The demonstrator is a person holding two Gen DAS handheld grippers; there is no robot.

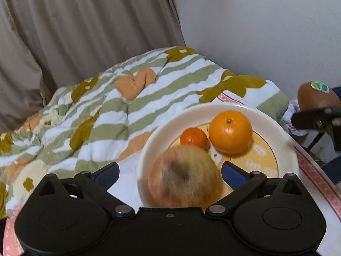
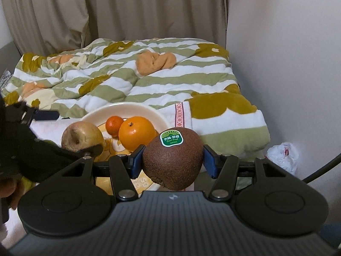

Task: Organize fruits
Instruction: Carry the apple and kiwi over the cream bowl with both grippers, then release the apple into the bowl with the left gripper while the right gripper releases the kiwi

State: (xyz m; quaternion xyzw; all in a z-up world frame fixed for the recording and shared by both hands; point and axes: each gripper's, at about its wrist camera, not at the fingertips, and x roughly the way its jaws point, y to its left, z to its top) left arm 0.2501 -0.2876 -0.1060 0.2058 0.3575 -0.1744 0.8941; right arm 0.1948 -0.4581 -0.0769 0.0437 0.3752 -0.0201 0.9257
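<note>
A cream plate [image 1: 283, 140] [image 2: 136, 108] sits on a cloth-covered table and holds a large orange [image 1: 230, 131] [image 2: 136, 133] and a small mandarin [image 1: 193, 137] [image 2: 114, 124]. My left gripper [image 1: 170, 175] is open, its blue pads apart on either side of a blurred yellow-red apple [image 1: 183, 176] [image 2: 82, 135] at the plate's near edge. My right gripper [image 2: 172, 160] is shut on a brown kiwi [image 2: 173, 157] with a green sticker, held above the table to the right of the plate. The kiwi also shows at the right edge of the left wrist view [image 1: 315, 97].
A striped green, white and orange floral quilt [image 2: 127, 74] [image 1: 106, 106] covers the bed behind the table. Beige curtains [image 2: 127, 10] hang behind it, with a white wall [image 2: 287, 53] to the right. A white plastic bag [image 2: 282, 154] lies on the floor at right.
</note>
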